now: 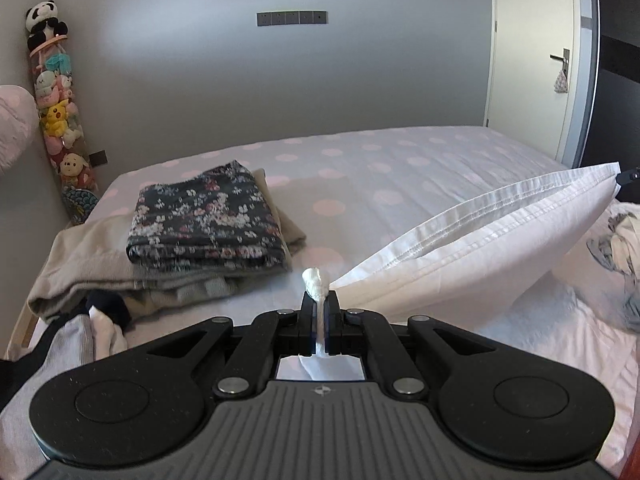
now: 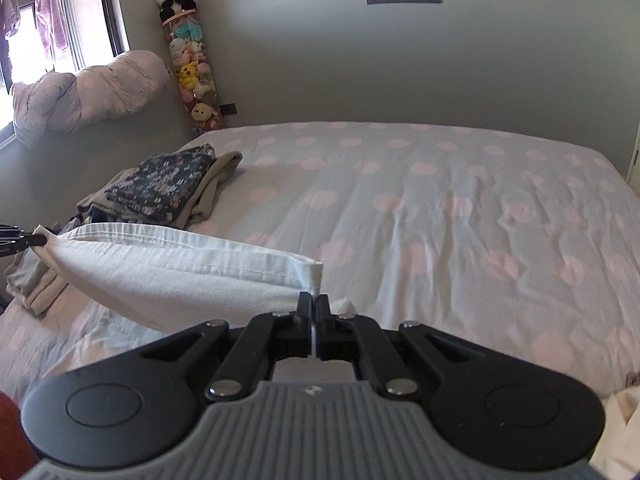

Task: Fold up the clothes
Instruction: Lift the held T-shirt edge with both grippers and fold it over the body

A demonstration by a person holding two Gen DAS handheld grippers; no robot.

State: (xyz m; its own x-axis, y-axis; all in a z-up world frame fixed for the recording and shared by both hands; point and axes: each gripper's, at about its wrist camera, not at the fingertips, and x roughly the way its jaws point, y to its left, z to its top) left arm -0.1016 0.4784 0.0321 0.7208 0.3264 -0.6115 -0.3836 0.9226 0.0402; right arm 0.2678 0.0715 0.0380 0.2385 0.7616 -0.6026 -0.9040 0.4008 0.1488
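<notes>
left wrist view: nearest the camera, the left gripper (image 1: 320, 300) has its jaws pressed together on a bunched corner of a white cloth (image 1: 472, 240), with a small tuft of the fabric poking up past the fingertips. from that corner the white cloth stretches up and to the right, hanging above the bed (image 1: 400, 160), its stitched hem running along the top edge. at the far right end the tip of the right gripper (image 1: 628, 178) pinches the other corner. to the left, a pile of loose clothes (image 1: 80, 344) lies near the bed's edge. beyond it sits a folded floral garment (image 1: 204, 220) on top of a beige garment (image 1: 92, 264). a crumpled grey and white garment (image 1: 624, 252) lies at the right edge. further back, a tall clear tube of plush toys (image 1: 60, 120) stands in the corner with a panda on top, and a door (image 1: 532, 60) is at the far right.

right wrist view: the right gripper (image 2: 314, 308) is clamped on a corner of the white cloth (image 2: 180, 272), which runs left to the left gripper (image 2: 24, 240), only partly in view. past it spreads the dotted bed sheet (image 2: 440, 208), then the floral garment (image 2: 160, 184), and a bundled quilt (image 2: 92, 92) beside a window (image 2: 48, 20).
</notes>
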